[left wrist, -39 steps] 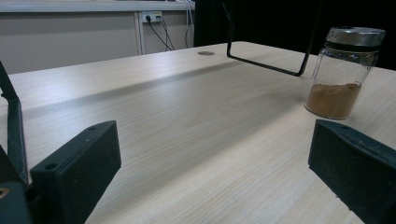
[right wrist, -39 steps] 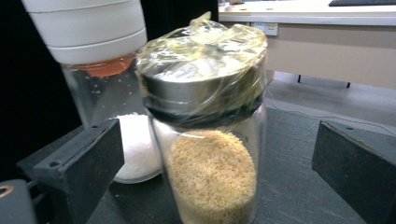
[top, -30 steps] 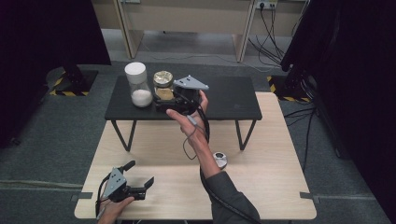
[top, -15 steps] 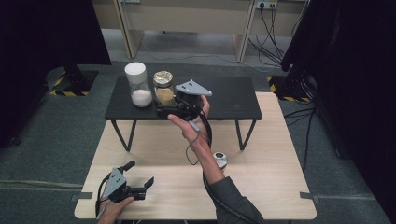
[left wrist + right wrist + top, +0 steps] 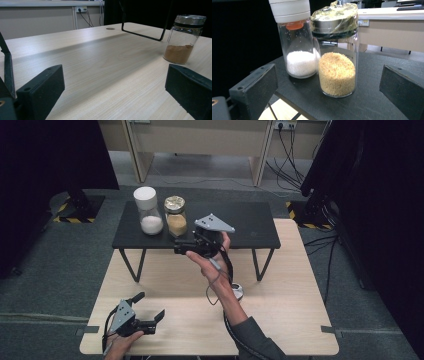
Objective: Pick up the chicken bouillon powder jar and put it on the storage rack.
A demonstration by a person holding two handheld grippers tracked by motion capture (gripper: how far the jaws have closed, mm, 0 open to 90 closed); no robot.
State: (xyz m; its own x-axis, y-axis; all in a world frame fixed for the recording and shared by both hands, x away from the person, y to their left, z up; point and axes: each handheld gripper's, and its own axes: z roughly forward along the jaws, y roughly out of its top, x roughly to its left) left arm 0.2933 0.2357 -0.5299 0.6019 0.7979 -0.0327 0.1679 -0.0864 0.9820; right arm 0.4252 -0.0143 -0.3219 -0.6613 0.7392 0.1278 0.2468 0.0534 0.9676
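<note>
Black shelf (image 5: pixel 250 227) over wood table (image 5: pixel 280 320) — right gripper (image 5: pixel 186 248) spread, facing grain jar (image 5: pixel 175 217) by left edge — left gripper (image 5: pixel 150 319) spread at near-left corner.

- black raised table (image 5: pixel 250 227): stands on a light wood table (image 5: pixel 290 320)
- white-lidded jar of white powder (image 5: pixel 148 211): at its left end
- steel-lidded jar of brown powder (image 5: pixel 183 40): on the wood in front of it
- wall socket (image 5: pixel 281 125) and cables (image 5: pixel 292 145): on the floor behind it
</note>
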